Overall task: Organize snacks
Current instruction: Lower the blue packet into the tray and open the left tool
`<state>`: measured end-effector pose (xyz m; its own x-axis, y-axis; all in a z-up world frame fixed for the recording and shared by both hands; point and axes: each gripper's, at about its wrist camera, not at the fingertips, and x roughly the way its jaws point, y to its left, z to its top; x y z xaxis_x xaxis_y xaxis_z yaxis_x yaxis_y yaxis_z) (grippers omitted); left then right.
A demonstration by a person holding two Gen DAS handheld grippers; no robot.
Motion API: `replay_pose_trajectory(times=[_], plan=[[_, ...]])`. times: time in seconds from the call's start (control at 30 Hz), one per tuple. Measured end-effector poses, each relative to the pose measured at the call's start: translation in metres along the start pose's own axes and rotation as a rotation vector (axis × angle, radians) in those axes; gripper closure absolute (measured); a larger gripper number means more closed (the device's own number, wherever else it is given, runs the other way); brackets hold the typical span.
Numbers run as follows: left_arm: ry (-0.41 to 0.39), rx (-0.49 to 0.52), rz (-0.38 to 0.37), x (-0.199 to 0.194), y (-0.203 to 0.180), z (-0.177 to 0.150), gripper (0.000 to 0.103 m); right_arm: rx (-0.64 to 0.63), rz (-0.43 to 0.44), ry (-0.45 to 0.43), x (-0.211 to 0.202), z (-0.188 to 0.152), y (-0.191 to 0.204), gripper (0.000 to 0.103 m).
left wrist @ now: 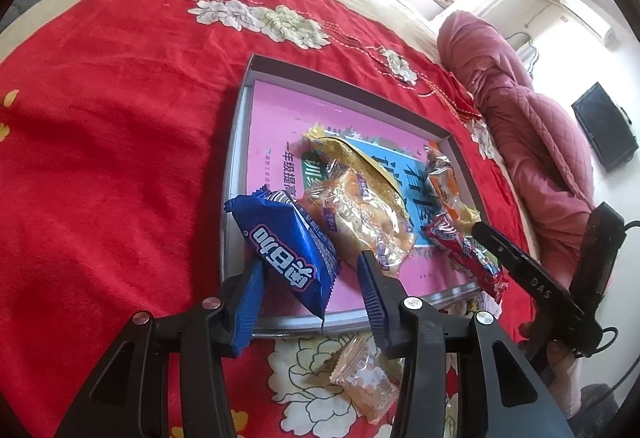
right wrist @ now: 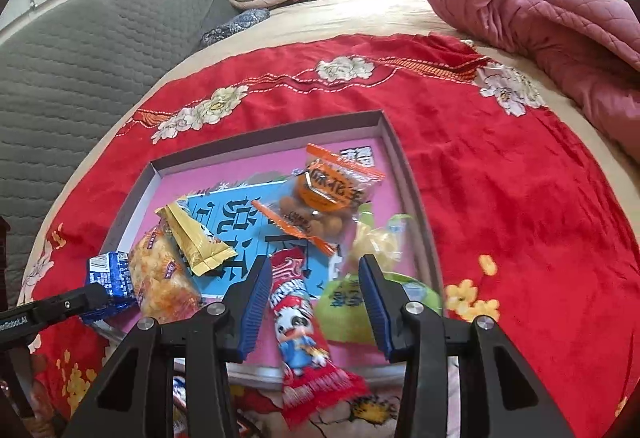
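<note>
One tray (right wrist: 404,174), two hand-held grippers (left wrist: 310,278)

Both the left gripper (left wrist: 310,278) and the right gripper (right wrist: 316,290) have black angular frames, round silver screws, and ribbed blue fingers (left wrist: 372,290). The right one's black side carries white "DAS" lettering and a black cable at 3 o'clock.

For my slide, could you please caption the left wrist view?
Left claw open around blue snack packet at gray tray edge.

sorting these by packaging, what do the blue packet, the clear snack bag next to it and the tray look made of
Blue packet: glossy printed plastic film, crimped ends. Clear snack bag: thin transparent plastic, crinkled and shiny, contents visible. Tray: probably grey cardboard, matte with thin straight walls.
</note>
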<state>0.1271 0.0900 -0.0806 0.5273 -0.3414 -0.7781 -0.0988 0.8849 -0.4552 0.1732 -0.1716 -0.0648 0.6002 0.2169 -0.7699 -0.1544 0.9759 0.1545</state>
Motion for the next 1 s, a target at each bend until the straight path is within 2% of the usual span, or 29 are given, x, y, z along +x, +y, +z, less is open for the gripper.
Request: replay_pose_trajectory(times=[0.43, 1.0], plan=[[-0.014, 0.06, 0.022, -0.014, -0.01, -0.01, 0.055, -0.07, -0.042, 0.019, -0.027, -0.021, -0.009, 0.058], [-0.02, 0.115, 0.024, -0.023, -0.031, -0.022, 0.051, -0.124, -0.111, 0.034, -0.005, -0.025, -0.012, 0.058]])
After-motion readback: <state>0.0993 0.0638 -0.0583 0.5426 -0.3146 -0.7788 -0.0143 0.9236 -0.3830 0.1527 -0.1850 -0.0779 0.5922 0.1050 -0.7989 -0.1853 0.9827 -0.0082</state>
